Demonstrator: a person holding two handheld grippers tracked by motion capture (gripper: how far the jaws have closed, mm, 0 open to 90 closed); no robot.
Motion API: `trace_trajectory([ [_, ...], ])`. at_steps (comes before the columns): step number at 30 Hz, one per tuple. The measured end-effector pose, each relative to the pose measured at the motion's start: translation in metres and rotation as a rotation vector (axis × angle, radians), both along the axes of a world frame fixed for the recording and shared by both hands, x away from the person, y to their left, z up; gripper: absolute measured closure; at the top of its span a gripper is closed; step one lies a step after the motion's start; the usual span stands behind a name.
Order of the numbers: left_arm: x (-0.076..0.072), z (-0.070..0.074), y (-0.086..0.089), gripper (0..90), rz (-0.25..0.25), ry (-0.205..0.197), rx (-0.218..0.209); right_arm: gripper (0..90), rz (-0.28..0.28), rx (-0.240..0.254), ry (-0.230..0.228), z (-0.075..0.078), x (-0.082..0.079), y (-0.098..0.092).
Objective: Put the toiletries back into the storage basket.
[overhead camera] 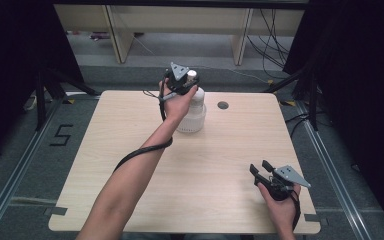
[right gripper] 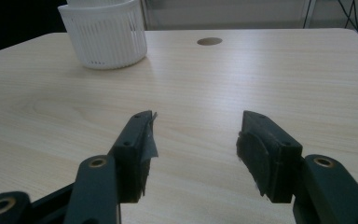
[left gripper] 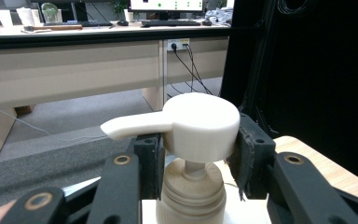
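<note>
Jaws of my left gripper (left gripper: 193, 154) pinch the round white plastic pump head (left gripper: 200, 123) of the white ribbed plastic pump bottle (overhead camera: 192, 112), which stands at the far middle of the pale wooden table (overhead camera: 130, 150). I judge this grip is for pressing or turning the pump. My right gripper (right gripper: 196, 149) rests near the table's near right corner, jaws spread and empty, probably waiting. Left gripper view shows the spout and neck clearly; high view shows where the bottle stands.
</note>
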State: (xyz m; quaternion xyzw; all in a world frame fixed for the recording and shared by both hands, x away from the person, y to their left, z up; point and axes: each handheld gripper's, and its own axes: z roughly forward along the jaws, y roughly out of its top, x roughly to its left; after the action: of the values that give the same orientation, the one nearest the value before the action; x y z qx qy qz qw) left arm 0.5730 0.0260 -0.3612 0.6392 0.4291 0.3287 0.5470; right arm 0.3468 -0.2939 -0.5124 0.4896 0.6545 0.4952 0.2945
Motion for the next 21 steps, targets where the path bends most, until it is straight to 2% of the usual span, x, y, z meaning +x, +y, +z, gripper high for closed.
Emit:
trace_trajectory([
  [3, 0.0002, -0.0005, 0.0006, 58.8, 0.001, 0.002, 0.000, 45.6, 0.002, -0.005, -0.008, -0.0005, 0.0007, -0.0002],
  [6, 0.0003, -0.0004, 0.0003, 58.7, -0.002, 0.001, 0.001, 45.6, 0.005, 0.005, 0.012, 0.0000, -0.0001, 0.0008],
  [8, 0.0006, -0.0008, 0.0003, 58.7, -0.002, -0.003, 0.004, 45.6, 0.003, -0.015, -0.007, -0.0002, 0.0005, -0.0004],
  [9, 0.0006, -0.0008, 0.0004, 58.7, -0.003, -0.002, 0.004, 45.6, 0.003, -0.004, 0.005, -0.0001, 0.0001, 0.0004],
  [19, 0.0022, -0.0013, 0.0054, 58.5, -0.007, 0.007, 0.004, 45.5, 0.002, -0.008, -0.001, -0.0004, 0.0003, 0.0006],
  [20, 0.0020, -0.0012, 0.0055, 58.5, -0.008, 0.008, 0.004, 45.5, 0.005, -0.005, -0.004, -0.0006, 0.0006, 0.0006],
  [21, 0.0018, -0.0013, 0.0053, 58.5, -0.008, 0.007, 0.004, 45.5, -0.003, 0.020, 0.010, -0.0007, -0.0004, 0.0027],
])
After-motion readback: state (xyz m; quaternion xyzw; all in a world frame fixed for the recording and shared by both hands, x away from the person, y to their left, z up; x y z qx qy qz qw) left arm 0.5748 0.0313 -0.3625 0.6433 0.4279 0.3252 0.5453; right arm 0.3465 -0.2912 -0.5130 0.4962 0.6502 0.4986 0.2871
